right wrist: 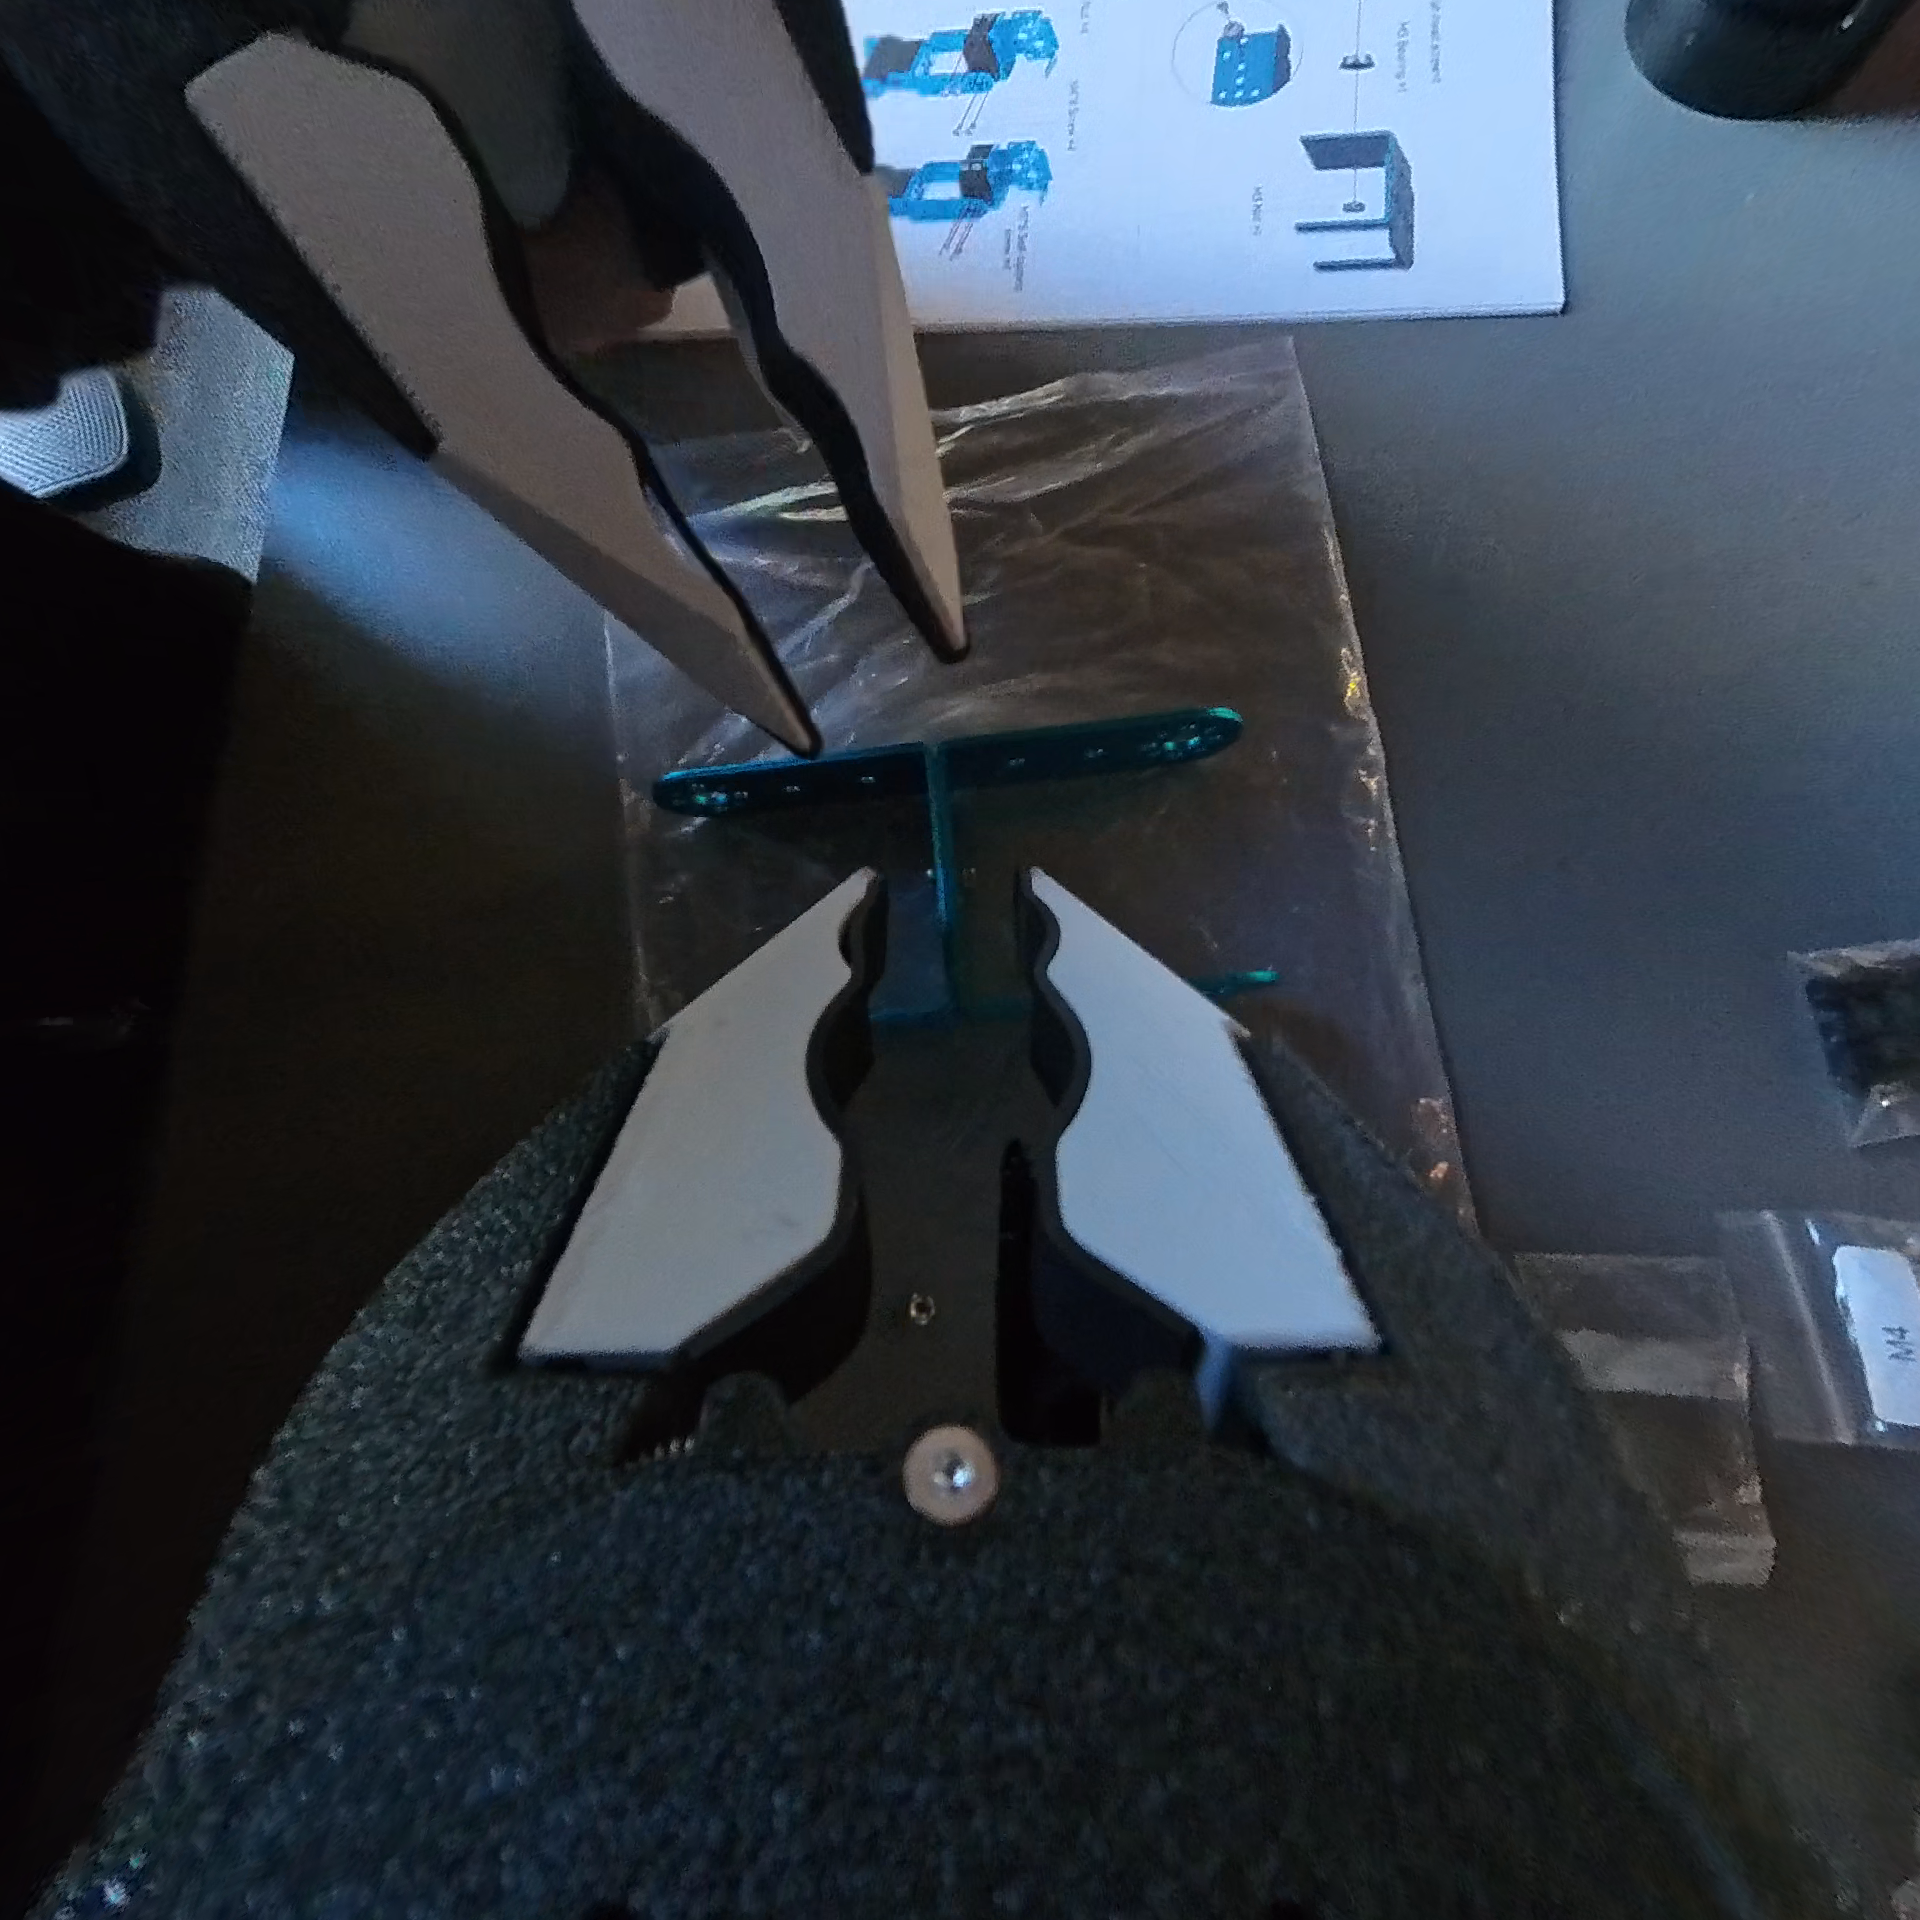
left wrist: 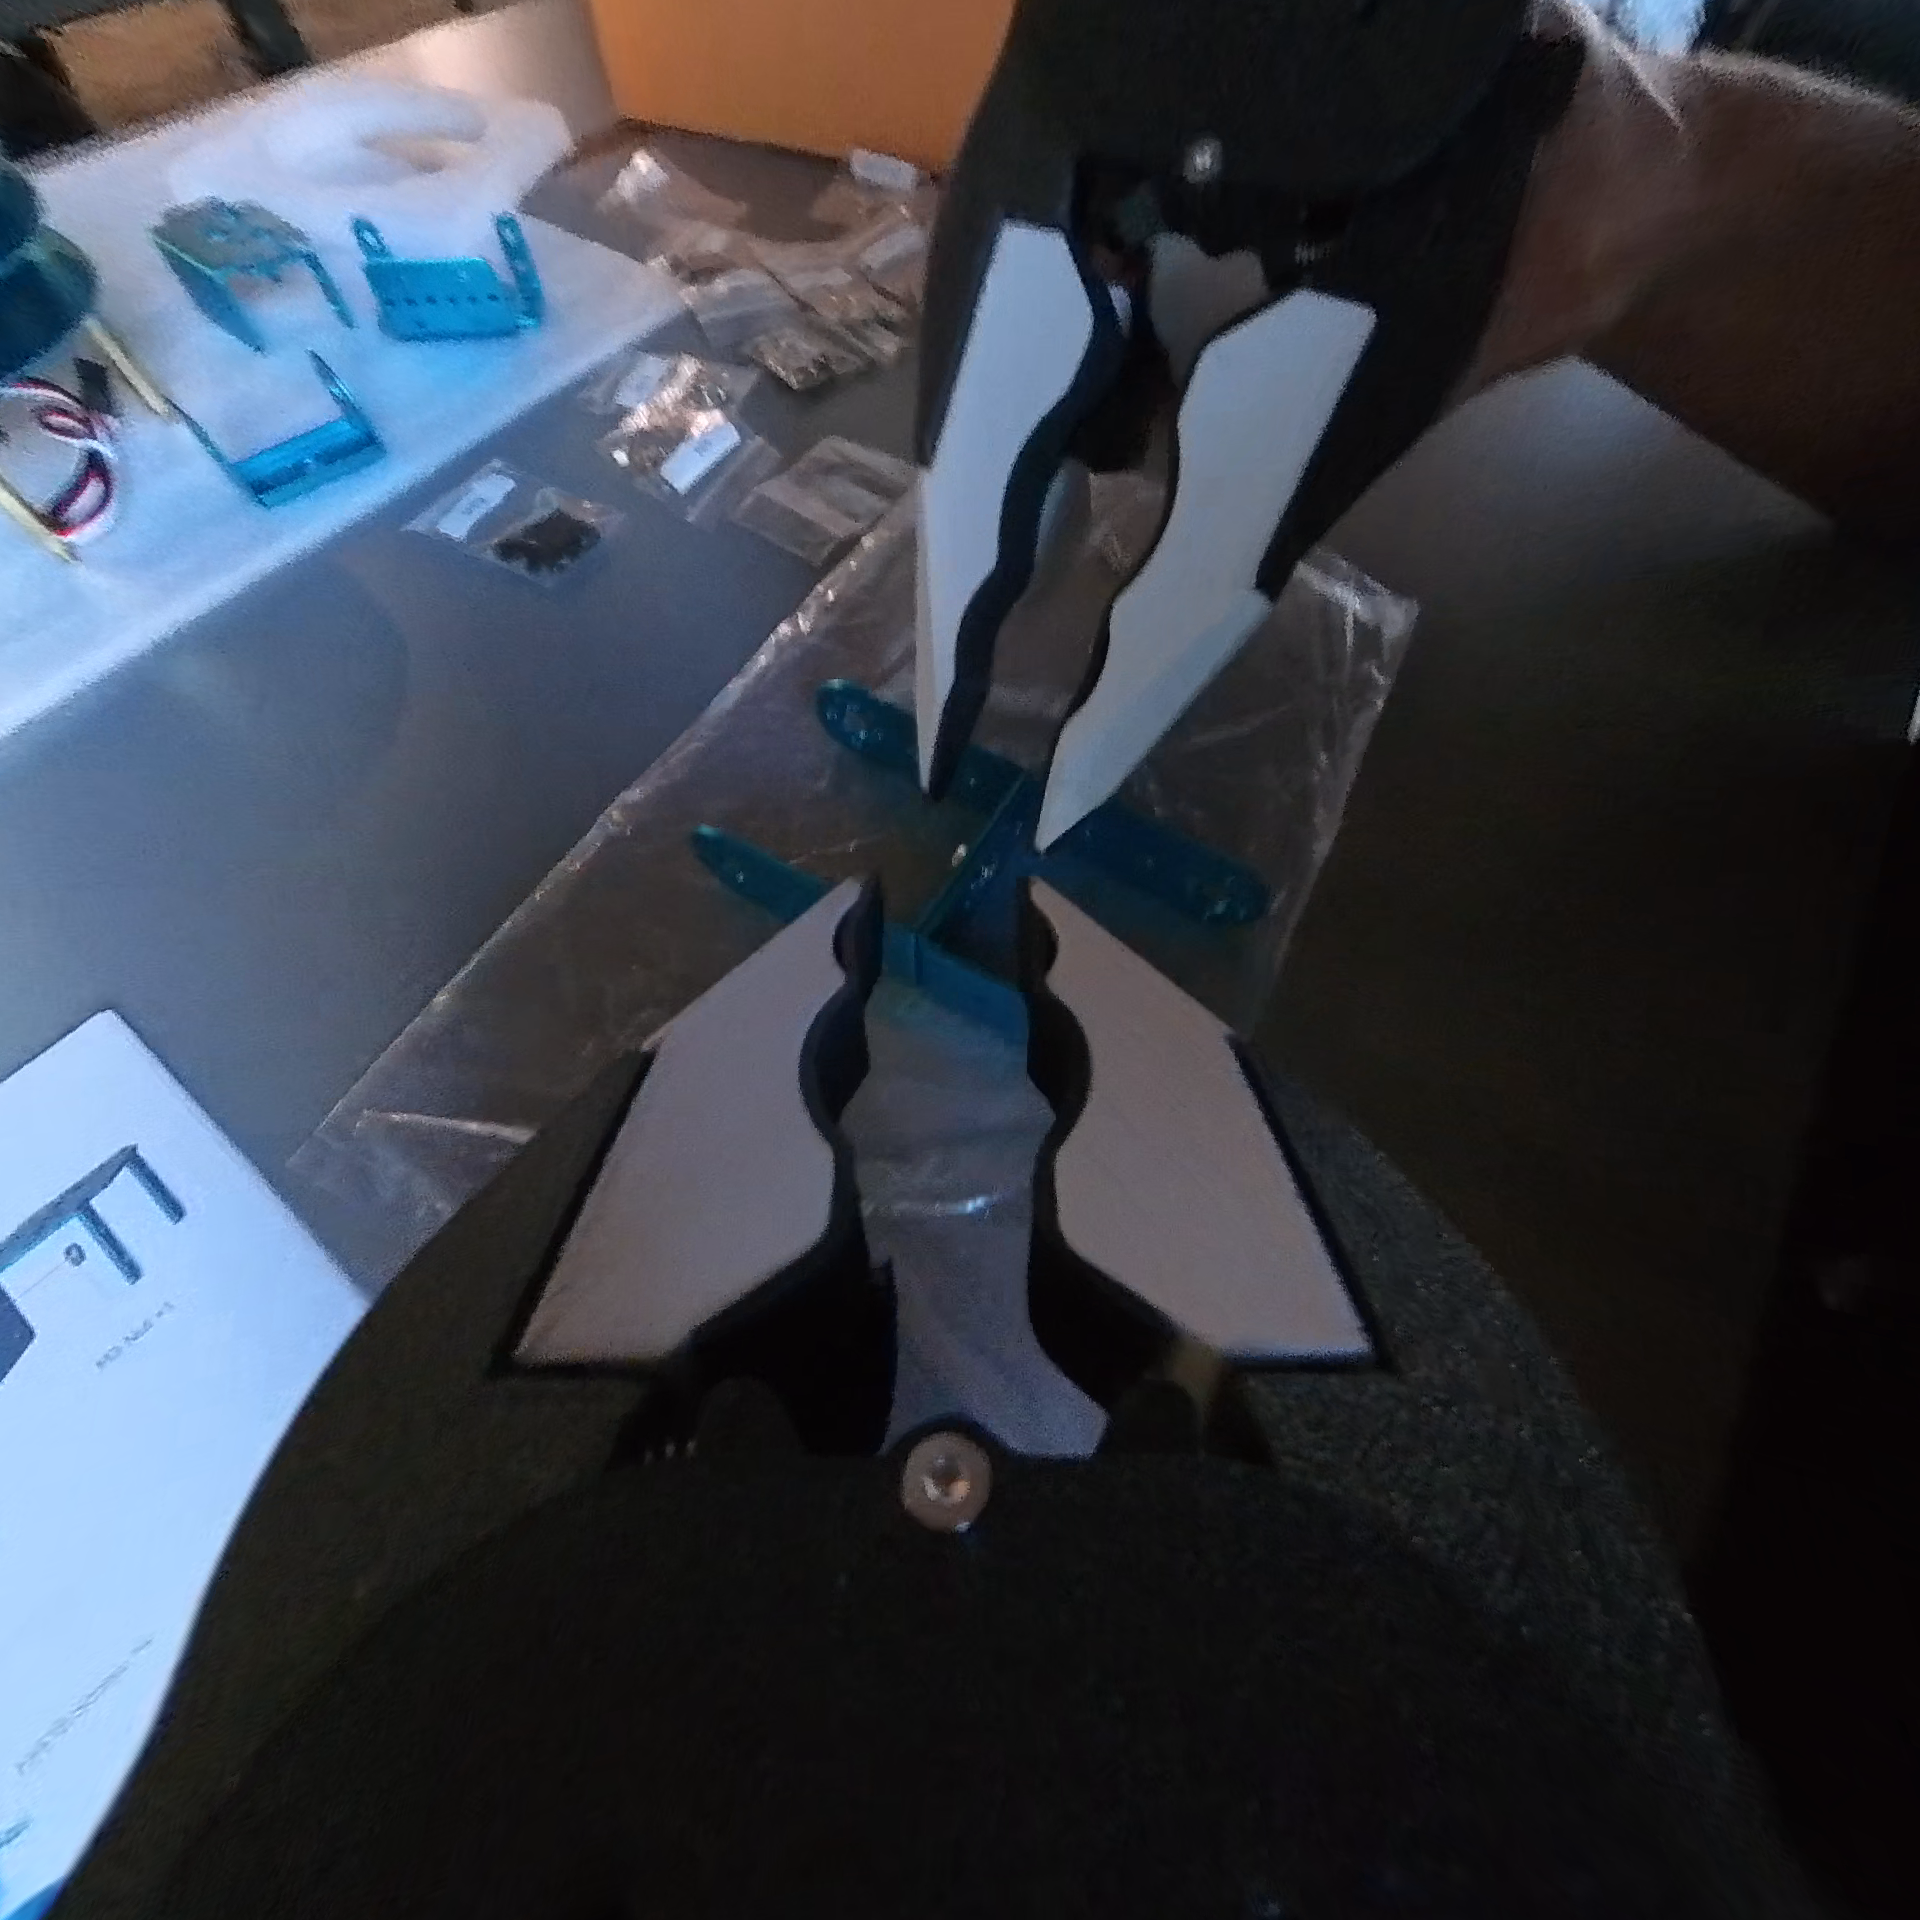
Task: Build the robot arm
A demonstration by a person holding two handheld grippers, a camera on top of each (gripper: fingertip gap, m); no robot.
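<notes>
A blue metal bracket (left wrist: 1164,873) with long perforated arms lies on a clear plastic bag (left wrist: 1247,727) on a dark table. In the right wrist view the bracket (right wrist: 1091,753) shows a long bar with a stem pointing toward the camera. My right gripper (right wrist: 948,873) has that stem between its fingers, which press against both its sides. It enters the left wrist view from above (left wrist: 992,821). My left gripper (left wrist: 951,883) faces it with fingers apart, holding nothing. In the right wrist view my left gripper (right wrist: 878,698) has one fingertip (right wrist: 805,743) on the bracket's left arm and the other on the bag (right wrist: 1143,520).
A white instruction sheet (left wrist: 104,1299) (right wrist: 1195,156) lies beside the bag. Three more blue brackets (left wrist: 447,291) and a wired part (left wrist: 62,436) sit on white foam at the far left. Small bags of hardware (left wrist: 800,301) (right wrist: 1870,1340) lie around. A cardboard box (left wrist: 790,62) stands behind. My two grippers' fingertips are within a few centimetres of each other.
</notes>
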